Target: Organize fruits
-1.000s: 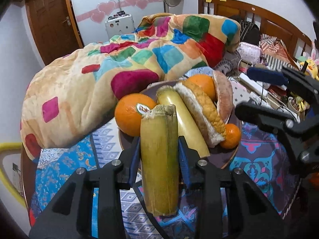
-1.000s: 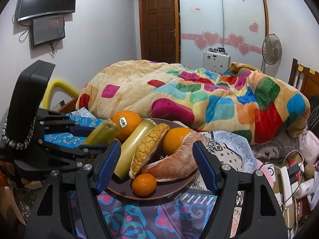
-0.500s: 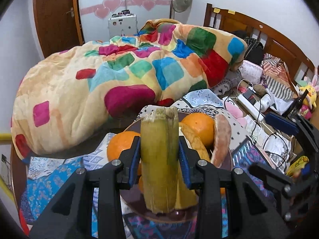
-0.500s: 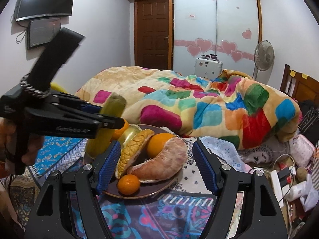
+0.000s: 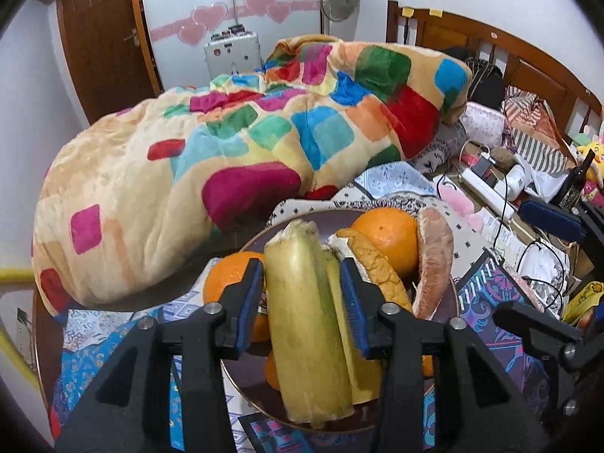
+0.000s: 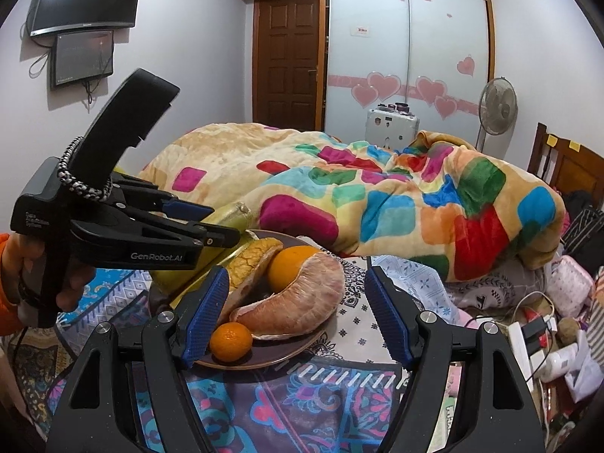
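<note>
**Sugarcane piece being let go over the fruit plate**

The left gripper has its blue-padded jaws opening around a thick, yellow-green length of sugarcane, which stands tilted between them over the plate. A narrow gap shows on the right-hand pad side, while the left pad looks just at the stalk's skin, so the grip appears to be loosening rather than firm. In the right wrist view the same cane pokes out beyond the left gripper's black fingers.

The right gripper holds its jaws wide apart with nothing between them, hovering just in front of the plate.

Beneath lies the round dark-brown plate on a patterned blue and purple cloth. It carries a second yellow-green cane piece, a large orange, another large orange at the left, a pale pink peeled pomelo segment, a yellow bumpy strip of pomelo rind and a small mandarin.

The step in hand seems to be setting the cane down beside its twin. Next, the jaws likely need to spread fully, then the gripper should draw back without knocking the stalk off the rim.
</note>
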Motion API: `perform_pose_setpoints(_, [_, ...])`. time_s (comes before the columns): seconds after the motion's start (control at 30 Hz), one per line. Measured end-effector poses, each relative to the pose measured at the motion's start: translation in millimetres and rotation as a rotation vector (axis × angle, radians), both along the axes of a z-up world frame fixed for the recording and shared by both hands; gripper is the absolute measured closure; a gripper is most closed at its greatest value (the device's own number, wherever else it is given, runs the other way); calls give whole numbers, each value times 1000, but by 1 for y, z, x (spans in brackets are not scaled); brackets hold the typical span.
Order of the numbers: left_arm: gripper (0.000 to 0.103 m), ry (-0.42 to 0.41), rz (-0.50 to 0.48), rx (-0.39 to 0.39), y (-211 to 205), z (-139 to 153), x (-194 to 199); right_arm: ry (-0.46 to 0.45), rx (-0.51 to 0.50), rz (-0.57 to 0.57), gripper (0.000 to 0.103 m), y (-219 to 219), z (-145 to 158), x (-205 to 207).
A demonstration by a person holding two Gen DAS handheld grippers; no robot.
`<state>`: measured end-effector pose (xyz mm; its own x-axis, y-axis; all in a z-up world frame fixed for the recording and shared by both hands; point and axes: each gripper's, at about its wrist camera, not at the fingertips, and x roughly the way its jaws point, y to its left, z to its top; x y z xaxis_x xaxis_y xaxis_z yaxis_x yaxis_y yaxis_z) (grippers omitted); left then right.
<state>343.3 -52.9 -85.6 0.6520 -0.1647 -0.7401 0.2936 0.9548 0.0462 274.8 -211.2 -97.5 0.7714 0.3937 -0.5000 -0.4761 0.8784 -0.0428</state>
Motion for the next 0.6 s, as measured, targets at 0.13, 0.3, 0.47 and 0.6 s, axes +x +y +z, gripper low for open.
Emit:
perform_pose_setpoints(0.13, [57, -24, 5, -20, 4, 11, -12, -8, 7, -3, 32, -2, 5, -5])
perform_pose_setpoints(0.3, [57, -88, 37, -41, 12, 36, -48, -34, 37, -7, 32, -7, 25, -24])
perform_pose_setpoints(0.47, [57, -205, 77, -61, 17, 67, -105, -86, 89, -8, 32, -14, 58, -61])
perform_pose_setpoints(0.6, [57, -282, 72, -73, 15, 90, -152, -132, 116, -6, 32, -18, 82, -95])
